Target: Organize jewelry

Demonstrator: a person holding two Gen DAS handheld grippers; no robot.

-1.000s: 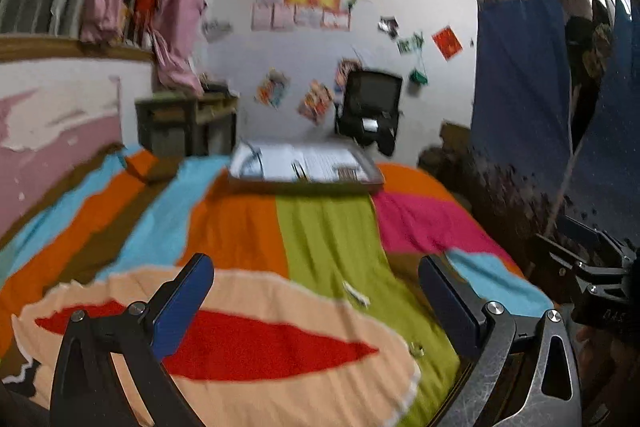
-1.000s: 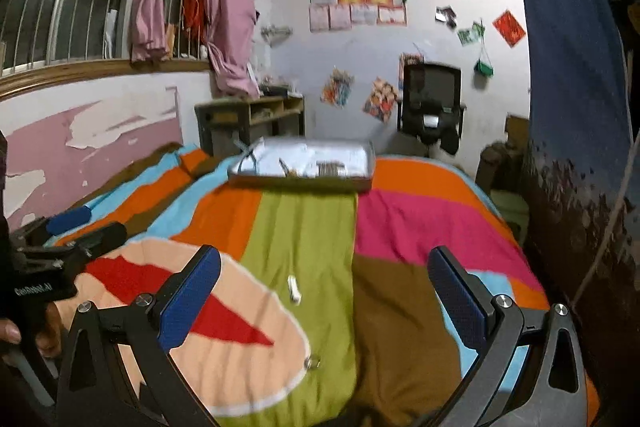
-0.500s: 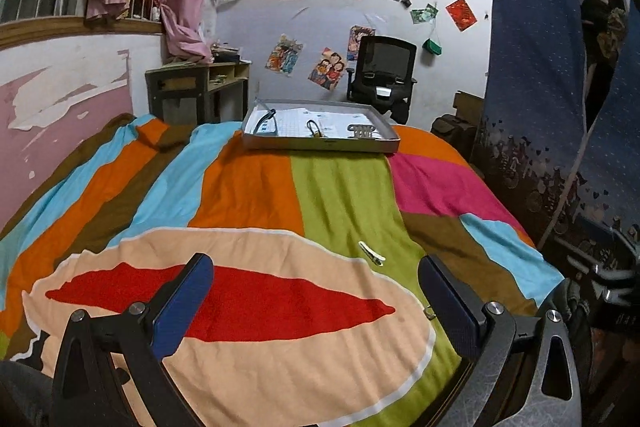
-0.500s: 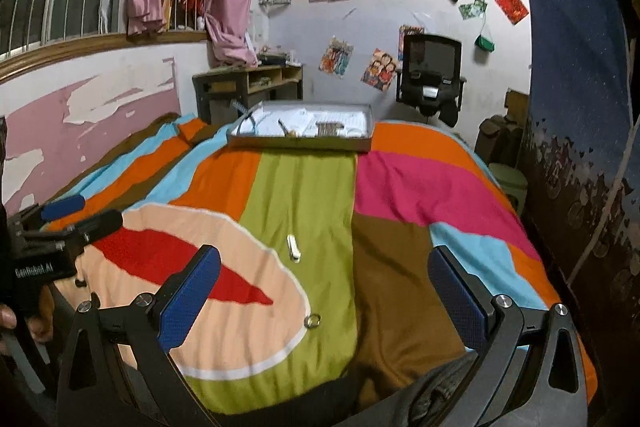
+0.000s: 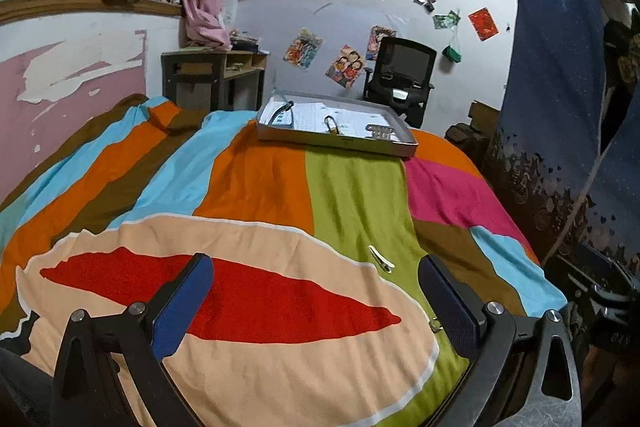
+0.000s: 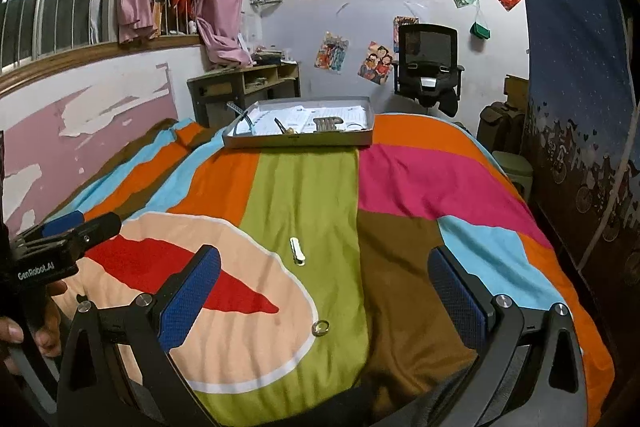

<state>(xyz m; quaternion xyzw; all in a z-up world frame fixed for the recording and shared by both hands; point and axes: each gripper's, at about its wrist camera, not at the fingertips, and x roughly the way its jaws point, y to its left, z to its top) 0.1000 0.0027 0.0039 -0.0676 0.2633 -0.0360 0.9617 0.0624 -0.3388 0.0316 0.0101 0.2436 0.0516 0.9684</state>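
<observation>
Since the earlier frames both cameras have tipped downward, so more of the near end of the bed shows and the tray sits higher in view. The left claw (image 5: pixel 316 291) is released, its blue pads spread wide and holding nothing, above the peach and red patch of the striped bedspread (image 5: pixel 248 187). The right claw (image 6: pixel 324 287) is likewise released and empty, poised over the green and brown stripes near the foot of the bed. Between its pads, on the green stripe, lies a pale hair clip (image 6: pixel 297 250), and closer in, at the border of the peach patch, a small ring (image 6: pixel 320 327). The left camera sees the same hair clip (image 5: pixel 381 257) just ahead of its right pad. At the far end of the bed rests a shallow grey tray (image 6: pixel 300 141) holding several more small metal pieces. A hand (image 6: pixel 24 323) grips the left tool's handle at the left edge of the right view.
</observation>
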